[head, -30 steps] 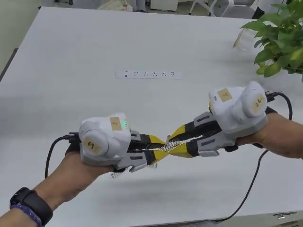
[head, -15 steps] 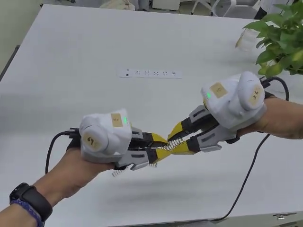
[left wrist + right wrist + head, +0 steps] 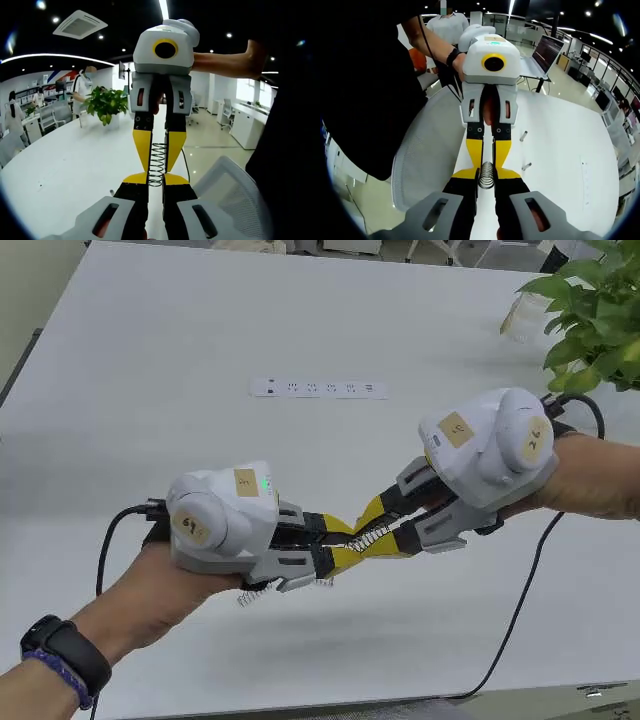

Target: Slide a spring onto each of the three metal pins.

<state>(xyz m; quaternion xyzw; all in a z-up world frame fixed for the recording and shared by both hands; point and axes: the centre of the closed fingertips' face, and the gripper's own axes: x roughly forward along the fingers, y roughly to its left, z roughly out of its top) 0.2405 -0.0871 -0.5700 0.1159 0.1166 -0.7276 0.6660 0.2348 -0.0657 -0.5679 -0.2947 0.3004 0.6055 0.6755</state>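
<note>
Right gripper [image 3: 486,176]: jaws pinched onto the spring [image 3: 487,175], held in the air above the desk [image 3: 200,360]. Left gripper [image 3: 156,181] meets it tip to tip, with the spring's far end running in between its yellow tips. Left jaws are nearly together with a narrow gap; cannot tell whether they clamp anything, and no pin can be made out inside the coils.

A loose spring [image 3: 255,592] lies on the desk under the left gripper, partly covered by it. Two small parts [image 3: 523,135] lie further along the desk, too small to tell pins from springs. Power strip [image 3: 318,389] beyond; plant [image 3: 600,310] cut off at the edge.
</note>
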